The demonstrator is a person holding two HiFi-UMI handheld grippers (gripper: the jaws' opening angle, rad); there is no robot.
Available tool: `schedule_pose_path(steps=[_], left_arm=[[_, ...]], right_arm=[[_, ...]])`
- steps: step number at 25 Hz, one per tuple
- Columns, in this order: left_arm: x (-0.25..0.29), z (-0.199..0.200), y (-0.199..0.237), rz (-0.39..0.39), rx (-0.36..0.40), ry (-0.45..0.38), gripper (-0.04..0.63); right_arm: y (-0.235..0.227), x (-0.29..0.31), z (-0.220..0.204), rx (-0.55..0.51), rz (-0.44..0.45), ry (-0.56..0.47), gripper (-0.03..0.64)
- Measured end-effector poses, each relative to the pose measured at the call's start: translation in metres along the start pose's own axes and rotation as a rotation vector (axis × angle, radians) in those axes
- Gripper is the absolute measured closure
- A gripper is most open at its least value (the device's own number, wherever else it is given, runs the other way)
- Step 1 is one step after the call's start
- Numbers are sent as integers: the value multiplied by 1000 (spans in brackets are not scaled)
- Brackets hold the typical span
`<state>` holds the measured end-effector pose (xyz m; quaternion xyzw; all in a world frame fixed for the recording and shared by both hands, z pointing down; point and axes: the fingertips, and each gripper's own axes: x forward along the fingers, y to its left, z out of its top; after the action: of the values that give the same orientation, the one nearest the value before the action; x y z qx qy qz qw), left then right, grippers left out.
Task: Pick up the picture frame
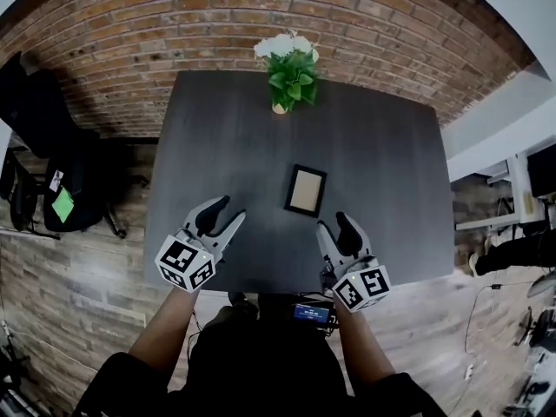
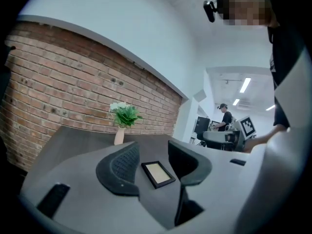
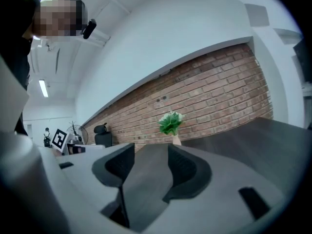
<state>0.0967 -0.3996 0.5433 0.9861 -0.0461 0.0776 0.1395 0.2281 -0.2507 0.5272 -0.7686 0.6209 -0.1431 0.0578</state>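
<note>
A small black picture frame [image 1: 306, 190] with a tan inside lies flat near the middle of the dark table [image 1: 382, 155]. My left gripper [image 1: 224, 217] is open, hovering over the near left part of the table, left of and nearer than the frame. In the left gripper view the picture frame [image 2: 157, 173] shows between the open jaws, some way ahead of the left gripper [image 2: 153, 165]. My right gripper [image 1: 337, 228] is open too, just near-right of the frame. The right gripper [image 3: 145, 168] sees only tabletop between its jaws.
A small vase of green leaves and white flowers [image 1: 289, 69] stands at the table's far edge, before a brick wall [image 1: 130, 33]. A black office chair [image 1: 39, 146] sits at the left on the wooden floor. A person [image 2: 225, 116] stands far off in the left gripper view.
</note>
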Motion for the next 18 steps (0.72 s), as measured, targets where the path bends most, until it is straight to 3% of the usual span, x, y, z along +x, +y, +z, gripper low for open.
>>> schedule_pose_path(steps=[8,18], left_arm=[[101,-33,-1,-68,-70,127,431],[187,-119,15,-69,-187,431,431]], right_arm=[[-92,33,-41,84,-105,124,399],[-152,87,-120,231,-117,338,399]])
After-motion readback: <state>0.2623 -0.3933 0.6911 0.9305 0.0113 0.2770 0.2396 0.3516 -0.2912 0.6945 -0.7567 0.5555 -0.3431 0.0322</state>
